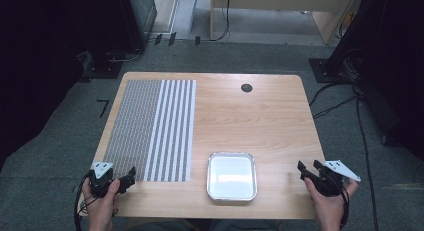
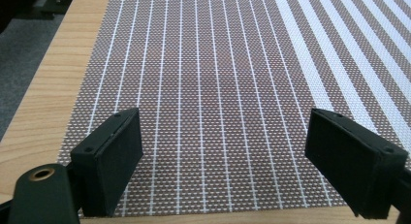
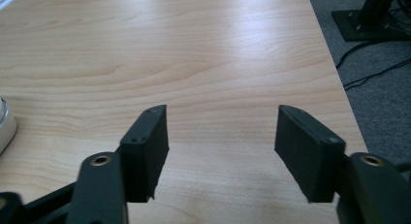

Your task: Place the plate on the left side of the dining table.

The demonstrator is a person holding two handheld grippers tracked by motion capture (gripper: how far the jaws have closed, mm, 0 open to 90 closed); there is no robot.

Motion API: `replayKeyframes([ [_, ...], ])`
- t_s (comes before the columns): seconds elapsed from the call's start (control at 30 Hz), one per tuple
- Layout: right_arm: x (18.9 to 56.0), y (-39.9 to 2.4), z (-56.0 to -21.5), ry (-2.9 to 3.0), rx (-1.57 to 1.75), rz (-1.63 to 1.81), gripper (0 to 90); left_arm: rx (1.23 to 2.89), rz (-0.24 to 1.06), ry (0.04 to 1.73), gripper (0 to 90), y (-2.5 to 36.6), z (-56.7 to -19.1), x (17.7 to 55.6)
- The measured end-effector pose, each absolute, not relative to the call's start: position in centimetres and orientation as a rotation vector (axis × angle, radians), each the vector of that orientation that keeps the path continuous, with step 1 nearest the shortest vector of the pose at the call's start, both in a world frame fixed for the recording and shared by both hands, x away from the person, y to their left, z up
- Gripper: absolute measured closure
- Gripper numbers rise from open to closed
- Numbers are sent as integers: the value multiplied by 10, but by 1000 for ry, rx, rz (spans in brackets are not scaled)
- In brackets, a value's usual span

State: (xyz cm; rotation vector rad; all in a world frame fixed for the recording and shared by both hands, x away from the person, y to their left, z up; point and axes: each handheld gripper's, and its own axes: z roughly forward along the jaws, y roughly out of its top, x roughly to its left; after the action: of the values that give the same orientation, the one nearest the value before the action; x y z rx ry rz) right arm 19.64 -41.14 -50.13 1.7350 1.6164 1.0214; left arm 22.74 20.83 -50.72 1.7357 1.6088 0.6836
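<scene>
Right now your left gripper (image 1: 122, 183) is hovering at about 7 o'clock on the table (image 1: 260, 116), its jaws standing wide apart with nothing between them, and the left gripper view is looking straight along the woven placemat (image 1: 152, 128), whose near edge is lying just ahead of the jaws. That mat is the thing nearest this hand. Judging by its open weave, it is likely light, thin and floppy, so it will probably sag and slide rather than lift stiffly; a pinch on the near edge or a near corner looks like your best hold, since the middle is lying flat against the wood.

Moving across, the white tray (image 1: 232, 176) with its metal rim is sitting at 6 o'clock, empty; it looks stiff and light, with a raised rim to pinch.

Your right gripper (image 1: 311, 170) is resting at 5 o'clock over bare wood, jaws likewise apart and holding nothing.

Counting up: one placemat, one tray, two grippers, and one dark round cable hole (image 1: 246, 87) at 12 o'clock.
</scene>
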Motion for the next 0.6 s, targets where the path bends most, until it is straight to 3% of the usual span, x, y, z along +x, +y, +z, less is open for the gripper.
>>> replayKeyframes([
  [0.43, 199, -399, -497, 1661, 1703, 1017, 321, 1751, 669, 1589, 135, 201, -508, 228],
  [0.6, 199, -393, -497, 1670, 1665, 1002, 347, 1758, 661, 1578, 135, 197, -508, 227],
])
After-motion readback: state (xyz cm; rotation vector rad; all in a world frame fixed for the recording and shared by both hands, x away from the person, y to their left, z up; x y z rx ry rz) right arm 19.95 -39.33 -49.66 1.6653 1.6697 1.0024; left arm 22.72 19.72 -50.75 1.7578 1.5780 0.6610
